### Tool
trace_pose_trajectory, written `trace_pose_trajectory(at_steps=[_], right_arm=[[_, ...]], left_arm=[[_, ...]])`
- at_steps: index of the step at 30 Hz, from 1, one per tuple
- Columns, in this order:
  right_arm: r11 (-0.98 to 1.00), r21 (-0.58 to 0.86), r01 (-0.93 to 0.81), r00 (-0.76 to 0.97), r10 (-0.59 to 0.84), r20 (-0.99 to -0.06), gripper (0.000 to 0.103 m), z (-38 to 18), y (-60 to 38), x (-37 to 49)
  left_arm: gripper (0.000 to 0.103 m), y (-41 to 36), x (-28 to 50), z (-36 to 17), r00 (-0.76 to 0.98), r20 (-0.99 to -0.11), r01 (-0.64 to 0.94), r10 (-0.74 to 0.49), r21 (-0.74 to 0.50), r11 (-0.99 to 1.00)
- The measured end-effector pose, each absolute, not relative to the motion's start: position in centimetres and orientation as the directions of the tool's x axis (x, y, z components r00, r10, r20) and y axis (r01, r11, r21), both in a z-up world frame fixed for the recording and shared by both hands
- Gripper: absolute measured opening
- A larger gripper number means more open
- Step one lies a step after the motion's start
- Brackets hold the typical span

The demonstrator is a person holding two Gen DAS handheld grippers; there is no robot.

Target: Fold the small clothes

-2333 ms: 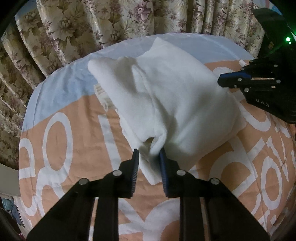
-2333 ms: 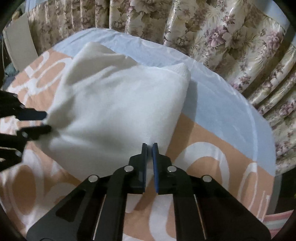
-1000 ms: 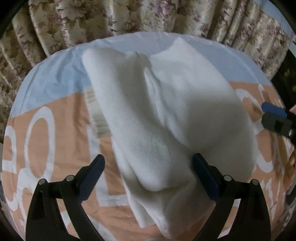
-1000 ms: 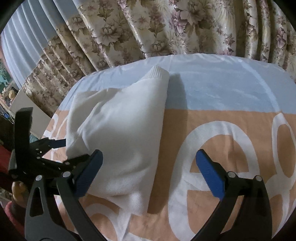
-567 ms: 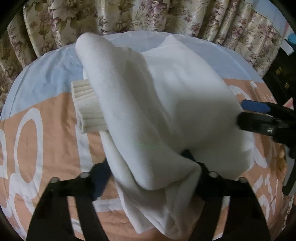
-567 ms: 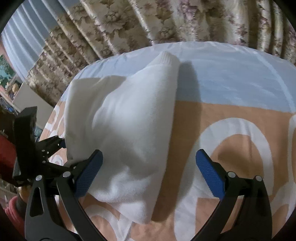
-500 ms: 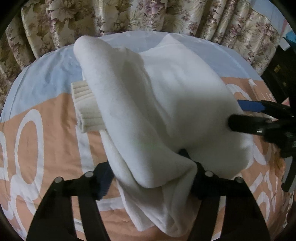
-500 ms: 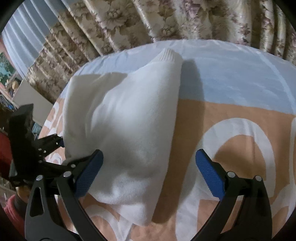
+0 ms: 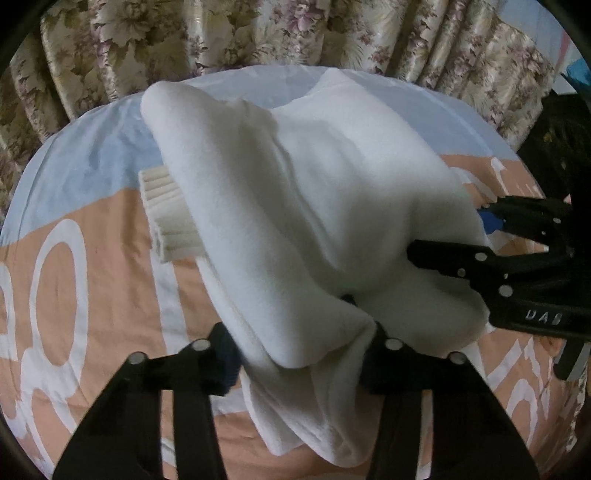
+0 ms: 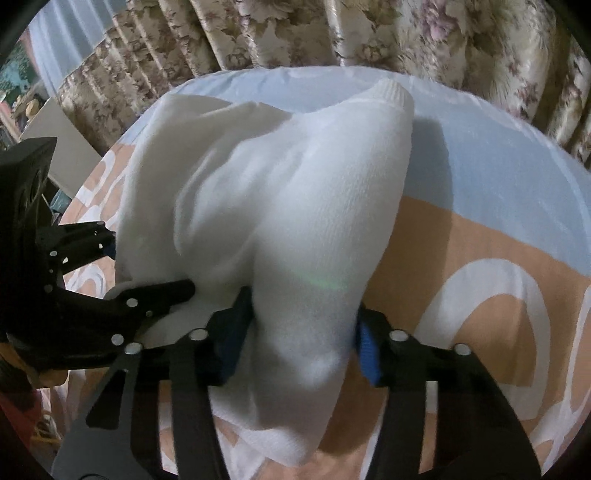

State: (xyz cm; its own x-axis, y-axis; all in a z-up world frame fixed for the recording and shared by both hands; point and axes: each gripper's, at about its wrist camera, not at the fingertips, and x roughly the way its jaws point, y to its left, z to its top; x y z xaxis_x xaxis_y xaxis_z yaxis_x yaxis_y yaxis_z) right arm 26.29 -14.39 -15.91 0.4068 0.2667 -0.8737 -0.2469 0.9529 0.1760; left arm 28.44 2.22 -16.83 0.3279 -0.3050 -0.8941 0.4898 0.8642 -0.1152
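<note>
left wrist view: the white sweater (image 9: 306,206) lies bunched on the orange, white and blue bedsheet (image 9: 96,236) of a bed, floral curtains (image 9: 258,33) behind it. the left gripper (image 9: 301,347) has just been closing its fingers (image 9: 221,354) around the thick near fold, and the cloth now bulges between them, so it looks gripped, probably so that this edge can be lifted and carried over for the next fold. a ribbed cuff (image 9: 166,218) pokes out from under the left side. the right gripper (image 9: 461,240) comes in from the right, its fingers sunk into the other corner. right wrist view: the right gripper (image 10: 301,343) has likewise just been closing, and the near lobe of the sweater (image 10: 295,206) is squeezed between its blue-padded fingers (image 10: 365,347); the left gripper (image 10: 147,266) bites the cloth just beside it. holding both near corners would keep the fold even. no containers show in either view.
</note>
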Motion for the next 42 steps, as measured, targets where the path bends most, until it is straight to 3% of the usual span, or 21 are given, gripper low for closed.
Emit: trace_pose_trajectory(at_steps=[6,13,30,34,40,42], right_arm=[[0.951,0.080,-0.299,0.449,0.214,-0.867,0.039,-15.4,-12.9,25.7],[0.937,0.003,-0.349,0.519,0.196,-0.832,0.034,-13.7,-12.2,24.7],[0.932,-0.135,-0.337,0.724,0.165,-0.670,0.033,-5.2,-16.1,17.7],[0.943,-0.140,-0.303,0.734,0.136,-0.666,0.033,-5.3,-18.4,14.3],[0.955,-0.122,-0.270,0.645,0.086,-0.760,0.034,-11.3,-21.3,11.4],[0.959,-0.108,-0.262,0.619,0.081,-0.781,0.037,-13.1,-21.8,10.9]], left_arm=[[0.031,1.5,28.0,-15.9,0.354,-0.900,0.482,-0.255,-0.059,0.874],[0.024,0.7,27.5,-14.0,0.390,-0.890,0.482,-0.238,-0.023,0.876],[0.023,-4.0,20.8,-5.1,0.530,-0.802,0.493,-0.275,0.027,0.870],[0.023,-6.4,17.2,-5.9,0.527,-0.799,0.513,-0.291,0.026,0.858],[0.024,-9.0,14.9,-11.8,0.423,-0.859,0.521,-0.287,-0.029,0.853],[0.032,-9.3,14.5,-13.5,0.406,-0.872,0.523,-0.275,-0.026,0.852]])
